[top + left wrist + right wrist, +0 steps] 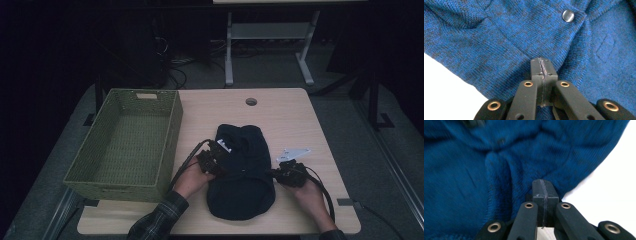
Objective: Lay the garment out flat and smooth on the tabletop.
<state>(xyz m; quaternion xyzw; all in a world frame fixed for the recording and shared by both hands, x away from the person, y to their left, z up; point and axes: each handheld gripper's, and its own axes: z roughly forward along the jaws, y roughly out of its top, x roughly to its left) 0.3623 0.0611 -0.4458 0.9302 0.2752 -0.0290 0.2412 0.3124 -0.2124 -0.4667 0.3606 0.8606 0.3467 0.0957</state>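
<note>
Both grippers, left gripper (216,162) and right gripper (281,173), pinch the blue knit sweater (242,172) beside the green basket (125,142); lifting evenly should prevent sagging.

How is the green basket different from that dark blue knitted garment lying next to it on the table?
The basket is stiff, woven and olive green, an open box with nothing inside; the garment is soft blue knit, lying bunched in a flat heap. The basket sits untouched at the table's left edge, while the garment is pinched by the left gripper and the right gripper. Both rest on the table.
</note>
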